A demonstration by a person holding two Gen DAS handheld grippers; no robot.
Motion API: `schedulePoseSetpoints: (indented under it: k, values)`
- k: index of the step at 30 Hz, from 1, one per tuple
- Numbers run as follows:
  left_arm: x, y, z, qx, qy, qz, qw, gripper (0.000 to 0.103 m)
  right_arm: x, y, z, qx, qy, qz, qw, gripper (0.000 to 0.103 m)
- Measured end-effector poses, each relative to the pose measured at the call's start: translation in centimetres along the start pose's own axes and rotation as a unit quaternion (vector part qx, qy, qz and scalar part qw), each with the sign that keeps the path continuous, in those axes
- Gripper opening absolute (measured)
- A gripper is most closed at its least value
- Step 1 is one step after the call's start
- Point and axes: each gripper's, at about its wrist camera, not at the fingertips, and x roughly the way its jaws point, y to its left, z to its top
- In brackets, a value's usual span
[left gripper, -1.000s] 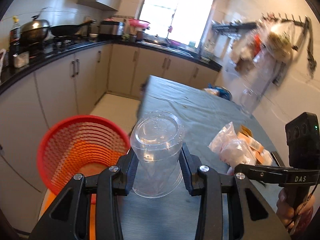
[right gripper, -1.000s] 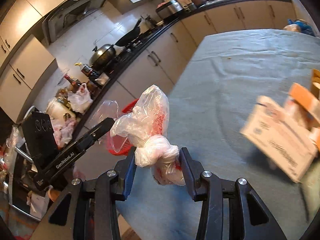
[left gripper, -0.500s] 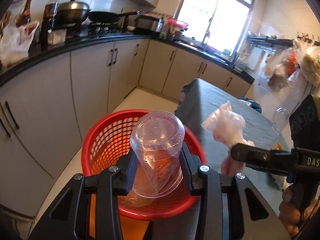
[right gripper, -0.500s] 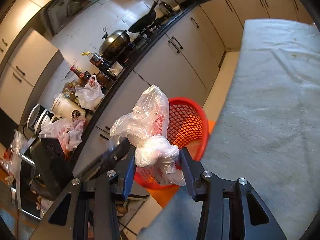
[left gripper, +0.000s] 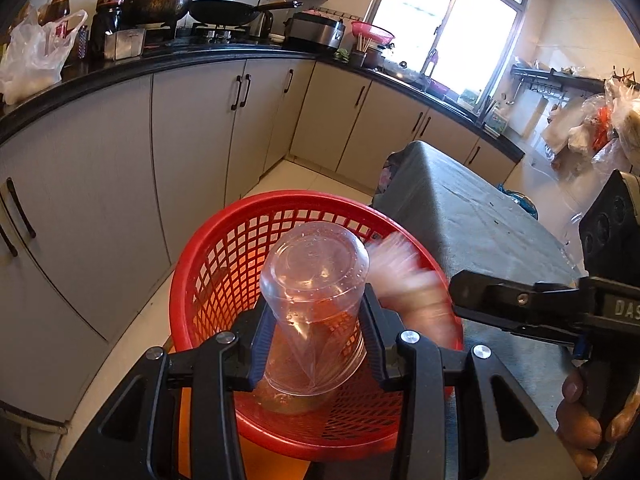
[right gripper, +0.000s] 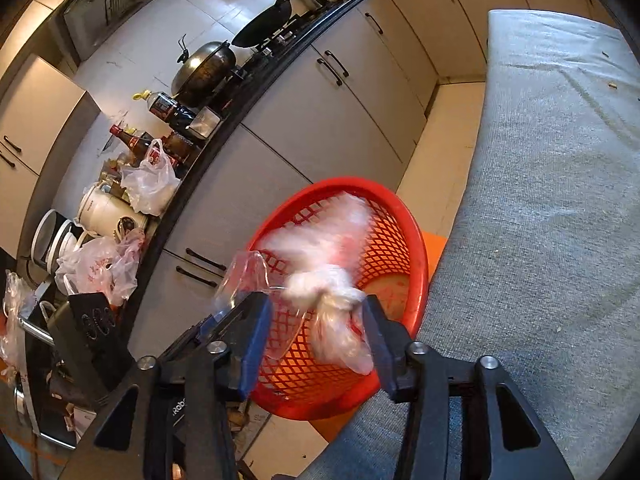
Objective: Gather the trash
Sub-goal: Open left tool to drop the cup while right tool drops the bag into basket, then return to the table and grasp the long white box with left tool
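Observation:
A red mesh basket (left gripper: 208, 248) stands on the floor between the cabinets and the grey-clothed table (left gripper: 480, 220). My left gripper (left gripper: 316, 320) is shut on a clear plastic cup (left gripper: 316, 280), held bottom-forward over the basket's opening. To its right my right gripper (left gripper: 456, 300) hangs over the basket rim (right gripper: 404, 220). In the right wrist view that gripper (right gripper: 316, 312) has its jaws opening. A knotted white plastic bag (right gripper: 332, 300) is blurred between them, loose from the left pad and dropping toward the basket. The cup (right gripper: 244, 276) shows at the left there.
Grey cabinets (left gripper: 192, 152) with a black counter run along the left, holding a wok (left gripper: 160, 0), bottles and plastic bags (right gripper: 148, 184). Something orange (right gripper: 436, 248) lies under the basket. The table edge (right gripper: 460, 240) sits right beside the basket.
Both grippers swung from over the table to above the red basket and sank lower. The right jaws have widened, and the bag is now blurred, slipping down between them.

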Motion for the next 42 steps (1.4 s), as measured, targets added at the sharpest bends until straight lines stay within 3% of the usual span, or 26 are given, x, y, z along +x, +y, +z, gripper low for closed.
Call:
schedulePoseSetpoints:
  k: [3, 5, 15, 21, 30, 35, 42]
  values:
    - [0.0, 0.0, -0.1, -0.002, 0.001, -0.001, 1.0000, 0.042, -0.5, 0.0, -0.1, -0.004, -0.005, 0.001, 1.000, 0.057]
    - [-0.1, 0.0, 0.0, -0.007, -0.002, -0.001, 1.0000, 0.051, -1.0, 0.0, -0.1, -0.005, -0.008, 0.004, 1.000, 0.057]
    - [-2.4, -1.6, -0.2, -0.008, -0.016, -0.016, 0.9997, 0.055, -6.0, -0.1, -2.1, -0.018, -0.039, 0.010, 0.999, 0.058]
    - [-3.9, -5.2, -0.8, 0.018, -0.022, -0.044, 0.9986, 0.058, -10.1, -1.9, -4.1, -0.003, -0.067, 0.023, 0.997, 0.058]
    - [-3.6, -13.0, -2.7, 0.066, 0.010, -0.095, 0.9932, 0.058, -17.7, -6.3, -8.0, 0.026, -0.117, 0.012, 0.993, 0.058]
    - [-3.2, -17.2, -4.1, 0.099, 0.028, -0.117, 0.9878, 0.060, -22.2, -10.0, -10.3, 0.055, -0.143, -0.008, 0.988, 0.058]
    - [-1.5, -23.4, -5.5, 0.148, 0.064, -0.158, 0.9741, 0.064, -29.8, -16.4, -13.0, 0.102, -0.186, -0.092, 0.973, 0.063]
